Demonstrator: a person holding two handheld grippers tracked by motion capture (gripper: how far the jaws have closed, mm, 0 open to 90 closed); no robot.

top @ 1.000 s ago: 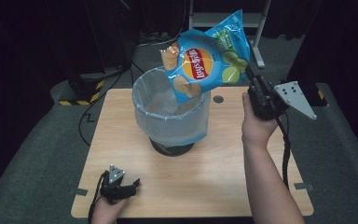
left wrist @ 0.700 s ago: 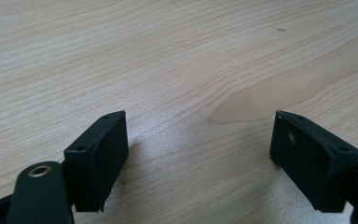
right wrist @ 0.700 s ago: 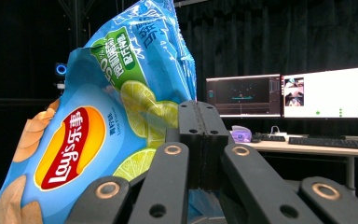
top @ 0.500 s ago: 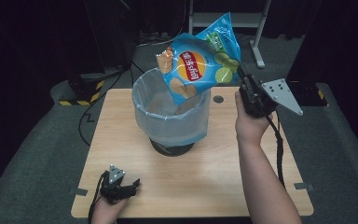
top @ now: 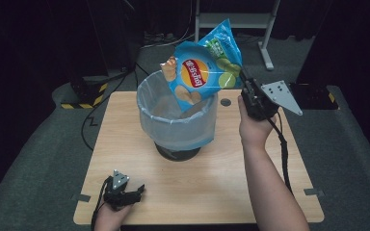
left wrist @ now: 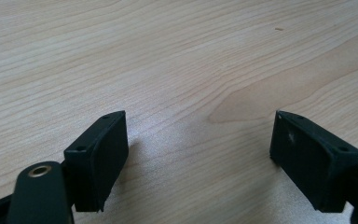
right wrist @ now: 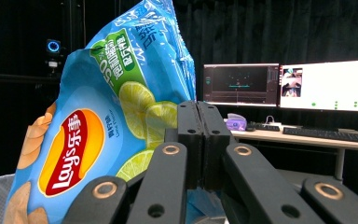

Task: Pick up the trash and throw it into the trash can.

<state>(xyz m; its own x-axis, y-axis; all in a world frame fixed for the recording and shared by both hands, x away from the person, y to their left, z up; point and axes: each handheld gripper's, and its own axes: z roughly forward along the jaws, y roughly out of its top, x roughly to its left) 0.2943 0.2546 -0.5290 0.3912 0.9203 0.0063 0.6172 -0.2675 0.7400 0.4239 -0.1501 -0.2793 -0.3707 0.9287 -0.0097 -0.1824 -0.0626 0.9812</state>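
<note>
A blue Lay's chips bag (top: 202,74) hangs tilted over a grey bin lined with a clear bag (top: 178,125), its lower corner dipping inside the rim. My right gripper (top: 244,83) is shut on the bag's right edge, held up to the right of the bin. In the right gripper view the jaws (right wrist: 198,135) are pressed together on the bag (right wrist: 93,135). My left gripper (top: 136,191) rests on the wooden table (top: 231,178) near the front left corner. Its jaws (left wrist: 198,144) stand open with bare wood between them.
A small dark hole (top: 225,102) marks the table right of the bin. A yellow-and-black striped object (top: 84,94) and cables lie on the floor at the left. A metal stand (top: 265,29) rises behind the table. Monitors on a desk (right wrist: 326,86) glow far off.
My right hand has carried the chips bag left and slightly down, so its lower corner now sits inside the bin's rim. The left gripper has stayed put.
</note>
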